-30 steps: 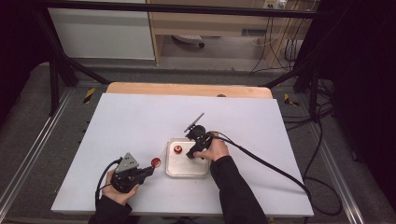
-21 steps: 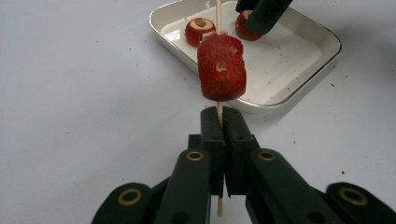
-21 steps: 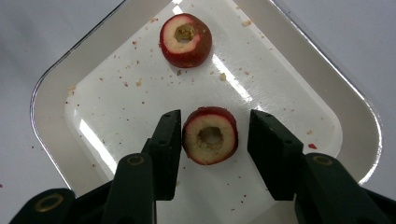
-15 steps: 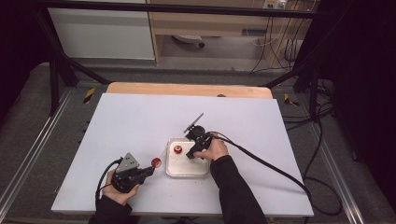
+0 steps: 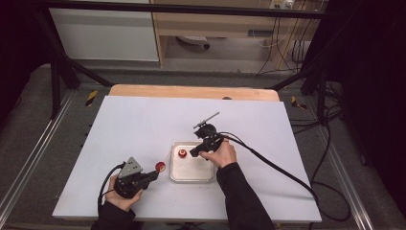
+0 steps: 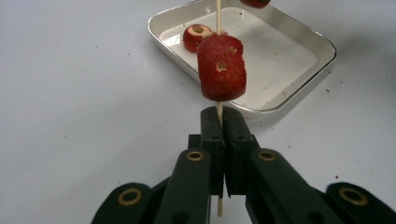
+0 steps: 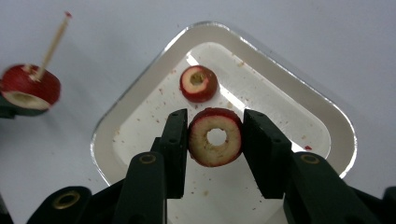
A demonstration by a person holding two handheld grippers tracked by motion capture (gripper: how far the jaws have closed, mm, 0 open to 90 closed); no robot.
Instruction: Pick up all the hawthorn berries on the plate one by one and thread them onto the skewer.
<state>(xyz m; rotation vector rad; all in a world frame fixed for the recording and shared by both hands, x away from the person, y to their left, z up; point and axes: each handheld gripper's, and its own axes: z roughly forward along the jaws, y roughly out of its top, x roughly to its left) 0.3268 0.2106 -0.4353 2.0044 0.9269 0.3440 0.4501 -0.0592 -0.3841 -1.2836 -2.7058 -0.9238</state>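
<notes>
Progress: left gripper (image 6: 218, 122) clamps skewer (image 6: 218, 9) bearing one fruit piece (image 6: 221, 67); right gripper (image 7: 215, 138) grips cored slice (image 7: 215, 137) over tray (image 7: 327, 126); one piece (image 7: 198, 83) left.

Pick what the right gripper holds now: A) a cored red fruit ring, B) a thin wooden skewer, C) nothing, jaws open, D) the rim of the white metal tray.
A: in the right gripper view the right gripper has its jaws pressed on both sides of a cored red fruit ring above the white metal tray; the thin wooden skewer is in the left gripper.
</notes>
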